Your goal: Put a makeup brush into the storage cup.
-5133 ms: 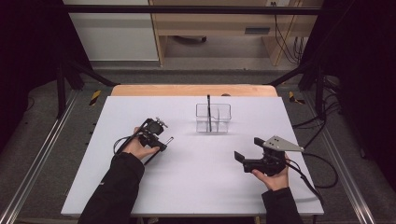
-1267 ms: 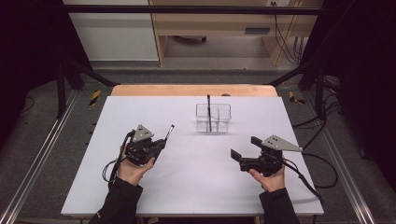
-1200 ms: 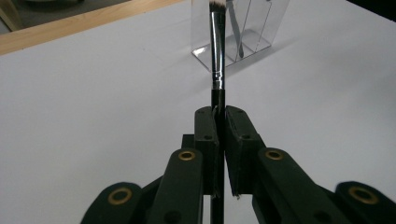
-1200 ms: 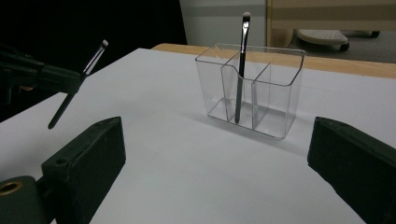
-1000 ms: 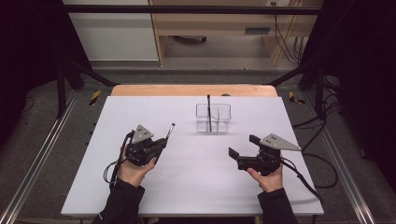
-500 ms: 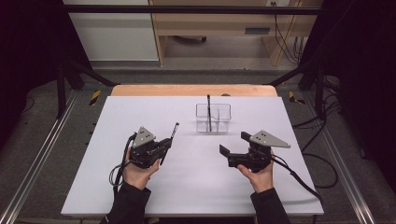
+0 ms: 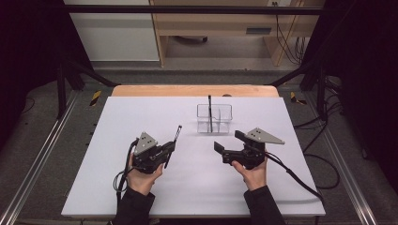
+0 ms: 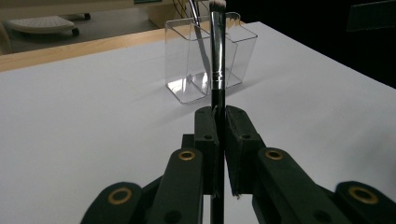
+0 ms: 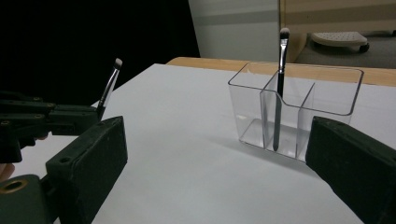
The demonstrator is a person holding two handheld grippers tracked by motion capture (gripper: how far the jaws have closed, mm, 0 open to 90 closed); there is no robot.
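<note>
My left gripper (image 7: pixel 168 149) is shut on the black handle of a slim makeup brush (image 7: pixel 178 132) at the table's left middle. The brush tilts up and away toward a clear divided organizer (image 7: pixel 220 123). In the left gripper view the jaws (image 8: pixel 217 116) pinch the brush (image 8: pixel 217 56), its pale tip in line with the organizer (image 8: pixel 187 70). A second brush (image 7: pixel 210 110) stands upright in the organizer. My right gripper (image 7: pixel 228 141) stands open just in front of the organizer, nothing between its jaws. The right gripper view shows the organizer (image 9: pixel 327 88) and its brush (image 9: pixel 279 84) ahead, with the left gripper (image 9: pixel 51 119) at the left.
The white table top (image 7: pixel 141 112) has a wooden strip (image 7: pixel 155 90) along its far edge. Cables (image 7: pixel 300 180) trail from the right gripper over the front right. Metal rails and dark floor flank the table, and a wooden desk (image 7: pixel 211 23) stands beyond.
My right gripper has moved left toward the table's middle, ending in front of the organizer. The left gripper has kept its hold on the brush and shifted only slightly.
</note>
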